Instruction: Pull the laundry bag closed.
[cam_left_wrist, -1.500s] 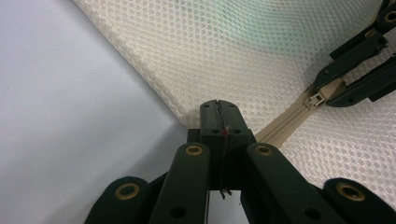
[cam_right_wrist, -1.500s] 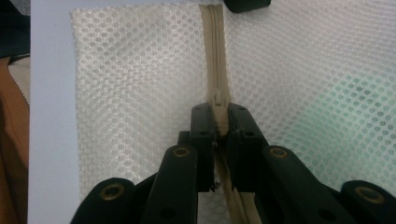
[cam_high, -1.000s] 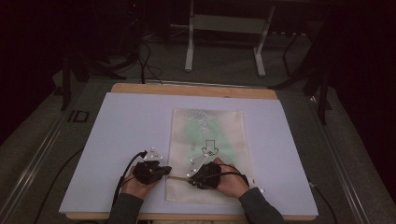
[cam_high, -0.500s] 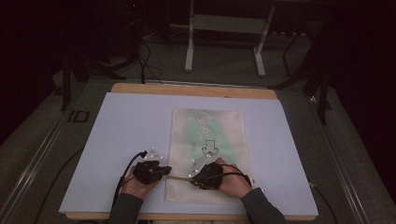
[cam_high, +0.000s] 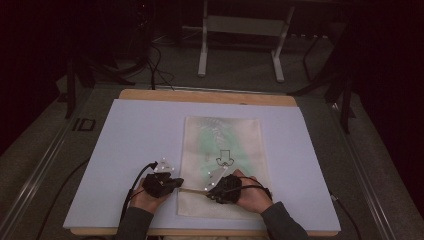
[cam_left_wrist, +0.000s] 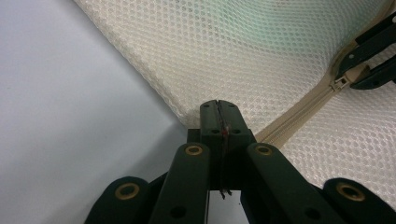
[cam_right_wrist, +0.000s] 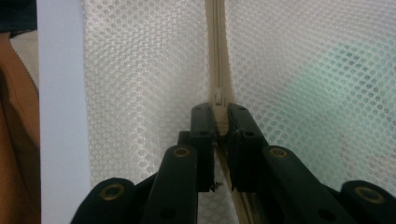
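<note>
A cream mesh bag (cam_high: 222, 135) with something pale green inside lies flat on the white board (cam_high: 130, 145). A beige zipper (cam_left_wrist: 299, 109) runs across the bag's near end. My left gripper (cam_left_wrist: 219, 106) is shut on the bag's edge at the zipper's end, seen from above at the bag's left side (cam_high: 178, 183). My right gripper (cam_right_wrist: 219, 116) is shut on the zipper pull (cam_right_wrist: 218, 99), a short way along the zipper from the left one (cam_high: 210, 192). In the left gripper view, the right gripper's jaws hold the pull (cam_left_wrist: 339, 84) at upper right.
The board rests on a wooden table (cam_high: 210, 96) whose far edge shows behind it. A small black printed mark (cam_high: 224, 159) sits on the bag's middle. Beyond the table are a metal stand (cam_high: 240, 30) and cables on a dark floor.
</note>
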